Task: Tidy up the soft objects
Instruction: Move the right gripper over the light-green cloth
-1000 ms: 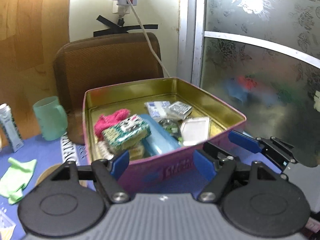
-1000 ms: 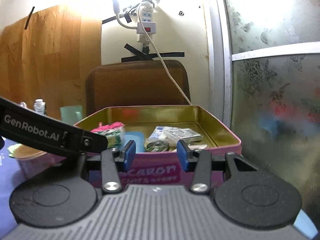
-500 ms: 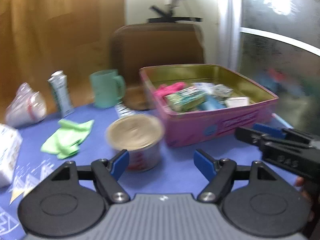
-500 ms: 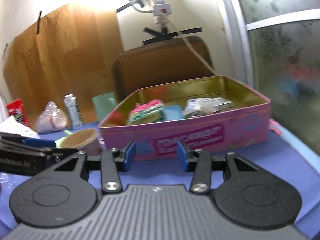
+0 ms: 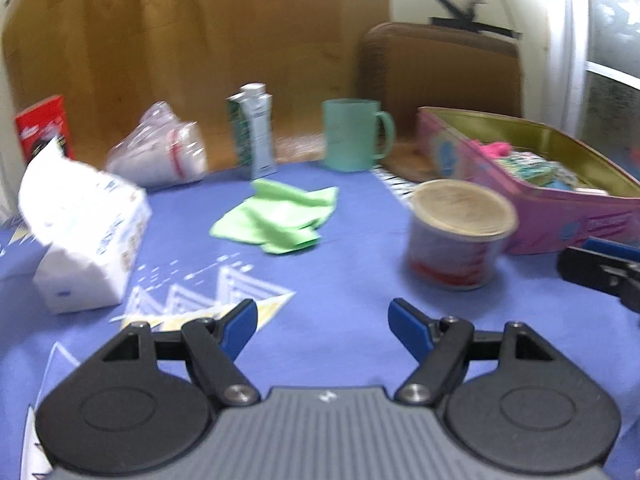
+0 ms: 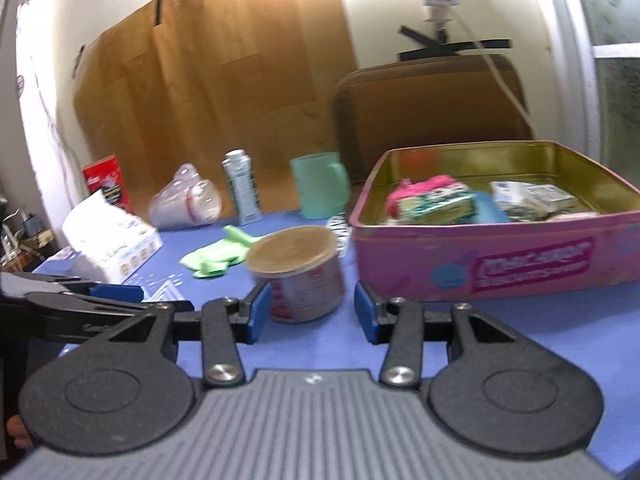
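A crumpled green cloth (image 5: 280, 218) lies on the blue tablecloth, left of a sealed cup (image 5: 460, 232); it also shows in the right wrist view (image 6: 216, 254). A pink tin (image 6: 520, 264) at the right holds a pink fuzzy item (image 6: 420, 188), a patterned sponge (image 6: 436, 202) and small packets. My left gripper (image 5: 322, 330) is open and empty, low over the table, short of the cloth. My right gripper (image 6: 312, 314) is open and empty, just in front of the cup (image 6: 296, 272).
A tissue pack (image 5: 80, 236) lies at the left. A wrapped plastic cup (image 5: 160, 156), a small carton (image 5: 254, 136), a teal mug (image 5: 352, 134) and a red box (image 5: 42, 128) line the back. A brown chair back (image 6: 432, 104) stands behind the tin.
Both grippers have pulled back from the tin and swung left. The left view now faces the green cloth and tissue pack. The right view now has the cup between its fingertips' line.
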